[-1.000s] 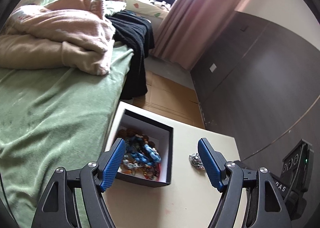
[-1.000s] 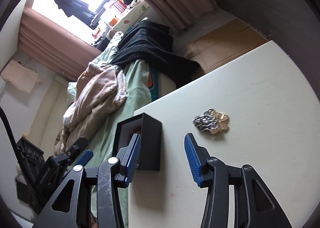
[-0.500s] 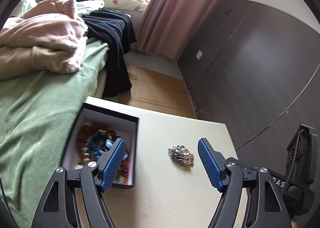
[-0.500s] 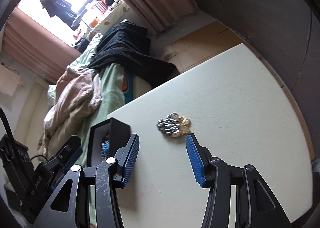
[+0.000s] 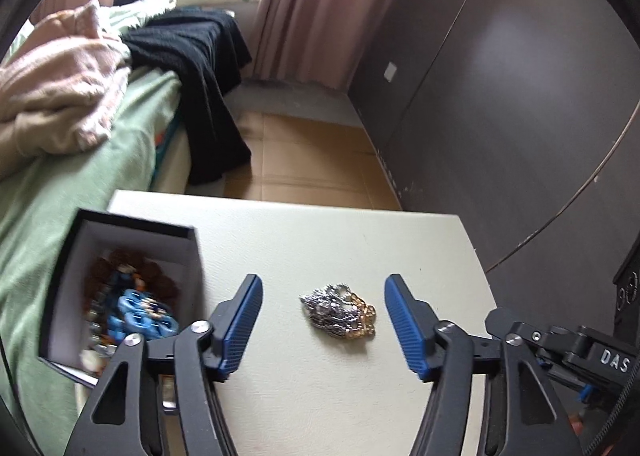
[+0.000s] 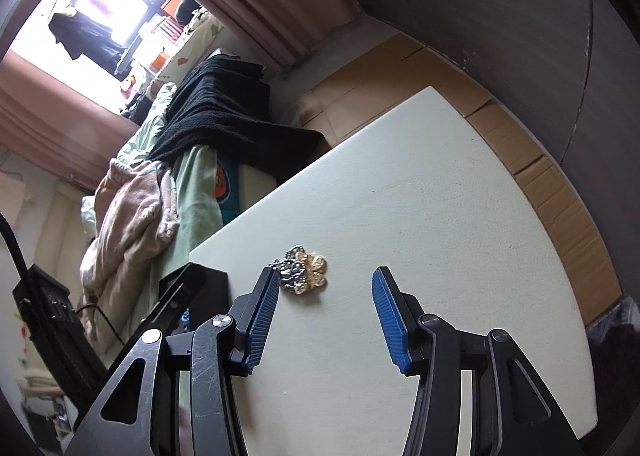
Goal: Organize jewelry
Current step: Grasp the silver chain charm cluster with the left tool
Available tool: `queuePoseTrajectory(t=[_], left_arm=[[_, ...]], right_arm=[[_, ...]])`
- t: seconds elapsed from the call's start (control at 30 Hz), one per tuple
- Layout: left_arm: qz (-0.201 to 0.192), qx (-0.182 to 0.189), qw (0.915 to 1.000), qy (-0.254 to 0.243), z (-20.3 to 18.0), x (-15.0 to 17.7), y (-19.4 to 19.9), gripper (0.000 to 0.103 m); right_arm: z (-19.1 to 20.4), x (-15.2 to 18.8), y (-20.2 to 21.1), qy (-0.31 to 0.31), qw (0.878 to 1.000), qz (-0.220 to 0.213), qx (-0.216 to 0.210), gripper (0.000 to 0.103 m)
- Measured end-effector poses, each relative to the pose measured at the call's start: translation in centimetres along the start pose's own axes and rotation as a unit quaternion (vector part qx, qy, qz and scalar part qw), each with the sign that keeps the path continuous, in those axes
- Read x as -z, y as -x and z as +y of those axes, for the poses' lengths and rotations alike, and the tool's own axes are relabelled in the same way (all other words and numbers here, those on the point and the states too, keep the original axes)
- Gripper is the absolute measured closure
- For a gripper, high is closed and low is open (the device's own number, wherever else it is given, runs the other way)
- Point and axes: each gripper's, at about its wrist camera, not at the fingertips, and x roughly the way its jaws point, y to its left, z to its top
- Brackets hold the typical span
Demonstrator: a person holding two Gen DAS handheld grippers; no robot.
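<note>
Now the left hand-held gripper stands wide apart around the silver-gold chain pile, probably to pick it up; the pile lies mid-worktop, beside the black box at the left edge. The right hand-held gripper is also apart, empty.

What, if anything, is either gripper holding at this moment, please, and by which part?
Nothing is held. The left gripper and right gripper are both open, and the chain bundle lies loose on the table.
</note>
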Motion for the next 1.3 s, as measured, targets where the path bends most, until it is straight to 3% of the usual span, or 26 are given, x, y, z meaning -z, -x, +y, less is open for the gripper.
queuePoseTrajectory(t=[0.27,0.7,0.93,1.1,1.23,1.27,1.3], left_arm=[[0.027,-0.024,0.9993,-0.004,-1.1,0.5,-3.4,0.055],[0.05,-0.065,0.9964,-0.023,-1.9,1.7,-6.8,0.055],[0.044,-0.062,0.9969,-0.018,-1.7,1.7,-7.1,0.055],[0.062,-0.048,0.9963,-0.034,-1.6,2.0,-6.8,0.056],[0.069,-0.043,0.9957,-0.044,-1.4,2.3,-6.5,0.07],[0.073,-0.035,0.9958,-0.043,-1.4,2.4,-6.4,0.085],[0.078,-0.033,0.9954,-0.043,-1.3,2.4,-6.3,0.09]], right_arm=[[-2.1,-0.5,0.1,-0.024,1.0,0.002,0.011,0.053],[-3.0,-0.6,0.3,-0.045,0.999,0.006,0.005,0.053],[-3.0,-0.6,0.2,-0.049,0.999,0.008,0.003,0.053],[-3.0,-0.6,0.1,-0.049,0.999,0.009,0.004,0.053],[-3.0,-0.5,0.1,-0.052,0.999,0.01,0.005,0.053],[-3.0,-0.5,0.1,-0.052,0.999,0.009,0.004,0.053],[-2.9,-0.5,0.0,-0.052,0.999,0.01,0.005,0.053]])
